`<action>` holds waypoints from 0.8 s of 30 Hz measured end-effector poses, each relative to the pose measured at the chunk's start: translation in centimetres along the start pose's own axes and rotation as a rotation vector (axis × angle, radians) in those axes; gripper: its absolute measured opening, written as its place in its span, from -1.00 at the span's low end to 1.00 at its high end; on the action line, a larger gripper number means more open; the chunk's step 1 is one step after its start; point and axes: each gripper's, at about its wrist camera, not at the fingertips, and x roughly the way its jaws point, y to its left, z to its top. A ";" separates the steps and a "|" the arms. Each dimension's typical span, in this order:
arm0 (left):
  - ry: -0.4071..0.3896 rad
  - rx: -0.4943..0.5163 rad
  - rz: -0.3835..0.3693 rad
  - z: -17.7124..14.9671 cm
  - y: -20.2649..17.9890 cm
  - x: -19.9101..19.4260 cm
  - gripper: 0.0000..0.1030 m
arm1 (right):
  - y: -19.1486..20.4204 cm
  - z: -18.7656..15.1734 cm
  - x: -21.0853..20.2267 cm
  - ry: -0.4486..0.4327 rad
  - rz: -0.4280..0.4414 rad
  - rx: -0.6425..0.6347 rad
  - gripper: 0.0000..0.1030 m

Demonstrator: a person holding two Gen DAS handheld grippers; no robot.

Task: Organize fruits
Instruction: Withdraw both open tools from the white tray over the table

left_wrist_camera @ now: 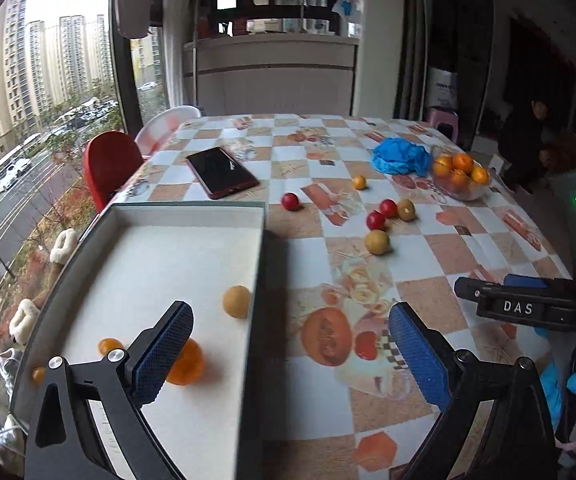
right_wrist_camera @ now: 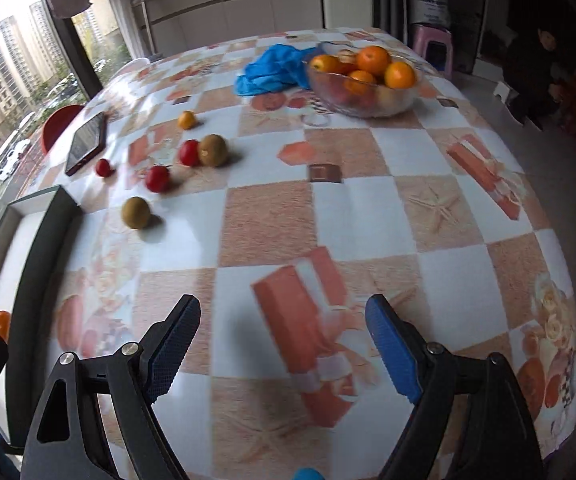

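Both my tongs are spread wide with nothing between the pads: the left gripper (left_wrist_camera: 290,326) straddles the right wall of the shallow white tray (left_wrist_camera: 128,216), the right gripper (right_wrist_camera: 282,326) hangs over bare checkered tablecloth (right_wrist_camera: 368,216). Just behind my left pad sits a glossy orange (left_wrist_camera: 186,362), with a tan round fruit (left_wrist_camera: 237,301) beyond. Further ahead lie red fruits (left_wrist_camera: 376,220) and brownish-green ones (right_wrist_camera: 136,212), then the glass bowl (right_wrist_camera: 368,100) of oranges.
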 end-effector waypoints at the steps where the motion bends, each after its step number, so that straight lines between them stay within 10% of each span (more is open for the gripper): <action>1: 0.019 0.025 -0.013 -0.1 -1.2 0.6 0.92 | -1.1 -0.1 0.1 -0.004 -0.024 0.011 0.69; 8: 0.101 0.110 0.032 -0.8 -6.4 5.4 0.92 | -6.6 0.1 0.3 -0.064 -0.120 0.046 0.70; 11: 0.100 0.135 0.090 -0.5 -6.4 6.8 0.92 | -7.3 0.3 0.8 -0.072 -0.113 0.052 0.99; 24: 0.148 0.033 0.095 1.0 -4.8 9.8 0.92 | -6.8 0.5 1.2 -0.088 -0.130 0.029 1.00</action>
